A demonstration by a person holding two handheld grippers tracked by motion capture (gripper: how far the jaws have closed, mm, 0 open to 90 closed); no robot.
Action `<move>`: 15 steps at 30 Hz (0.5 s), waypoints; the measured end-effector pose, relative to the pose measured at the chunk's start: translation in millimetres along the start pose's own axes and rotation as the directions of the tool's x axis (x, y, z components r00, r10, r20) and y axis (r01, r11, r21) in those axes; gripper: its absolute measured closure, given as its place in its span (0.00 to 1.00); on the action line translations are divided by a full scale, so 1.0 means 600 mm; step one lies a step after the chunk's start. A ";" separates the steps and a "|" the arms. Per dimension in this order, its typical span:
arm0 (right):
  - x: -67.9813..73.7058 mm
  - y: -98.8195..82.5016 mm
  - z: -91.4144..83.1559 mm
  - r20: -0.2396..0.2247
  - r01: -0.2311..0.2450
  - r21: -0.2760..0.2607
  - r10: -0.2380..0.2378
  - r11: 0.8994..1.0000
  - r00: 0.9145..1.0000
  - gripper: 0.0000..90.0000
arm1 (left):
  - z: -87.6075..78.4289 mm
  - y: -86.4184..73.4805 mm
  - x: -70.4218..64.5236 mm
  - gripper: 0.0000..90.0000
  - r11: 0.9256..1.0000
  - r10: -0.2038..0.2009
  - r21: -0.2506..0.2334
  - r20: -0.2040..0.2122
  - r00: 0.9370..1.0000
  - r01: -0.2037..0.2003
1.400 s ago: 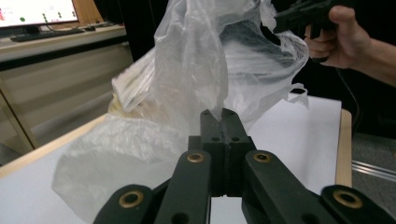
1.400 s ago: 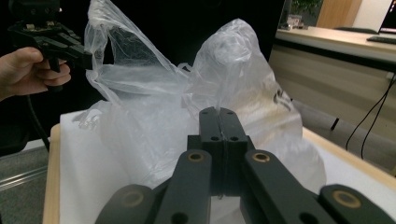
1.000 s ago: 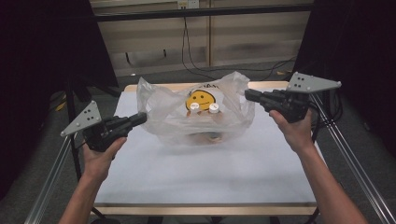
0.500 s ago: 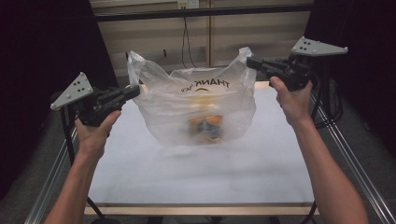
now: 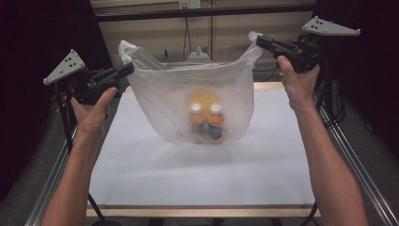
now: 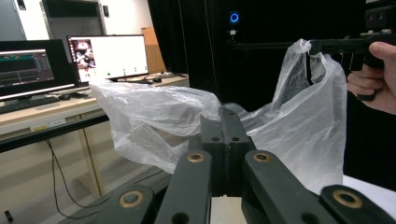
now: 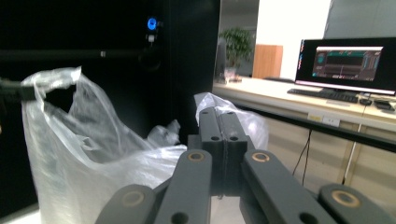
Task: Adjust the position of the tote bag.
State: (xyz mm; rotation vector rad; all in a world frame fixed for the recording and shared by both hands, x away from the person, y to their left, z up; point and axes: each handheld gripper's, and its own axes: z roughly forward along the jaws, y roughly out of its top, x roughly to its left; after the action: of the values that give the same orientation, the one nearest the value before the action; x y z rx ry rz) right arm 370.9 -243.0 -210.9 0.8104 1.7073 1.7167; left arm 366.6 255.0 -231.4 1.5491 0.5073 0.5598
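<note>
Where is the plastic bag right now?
In the high view the plastic bag hangs mid-frame above the white table, stretched between the left tool and right tool.

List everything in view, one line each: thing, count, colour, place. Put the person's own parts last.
plastic bag: one, clear, hanging above the table between both grippers.
bottles: two, orange with white caps, blurred, at the bag's bottom.
table: one, white top, wooden edge.
monitors: two, lit, on a desk in the background.
left gripper: one, black, shut on the bag's left handle.
right gripper: one, black, shut on the bag's right handle.
forearms: two, entering from below.
</note>
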 end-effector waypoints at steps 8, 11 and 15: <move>0.003 -0.039 0.008 -0.037 0.013 0.073 -0.010 0.997 0.999 1.00 | 0.013 -0.033 -0.002 0.98 0.999 -0.024 0.044 0.024 0.999 0.023; 0.004 -0.047 0.007 -0.040 0.011 0.084 -0.008 0.996 0.999 0.97 | 0.015 -0.041 0.000 0.94 0.998 -0.026 0.055 0.025 0.999 0.024; 0.006 -0.054 0.003 -0.050 0.015 0.079 -0.011 0.997 0.999 0.97 | 0.017 -0.050 0.000 0.99 0.998 -0.030 0.054 0.028 0.999 0.029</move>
State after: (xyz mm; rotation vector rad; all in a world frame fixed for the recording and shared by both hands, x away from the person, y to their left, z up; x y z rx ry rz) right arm 369.0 -238.6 -243.2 0.7961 1.8200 1.6831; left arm 373.7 248.8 -261.7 1.5960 0.5264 0.5043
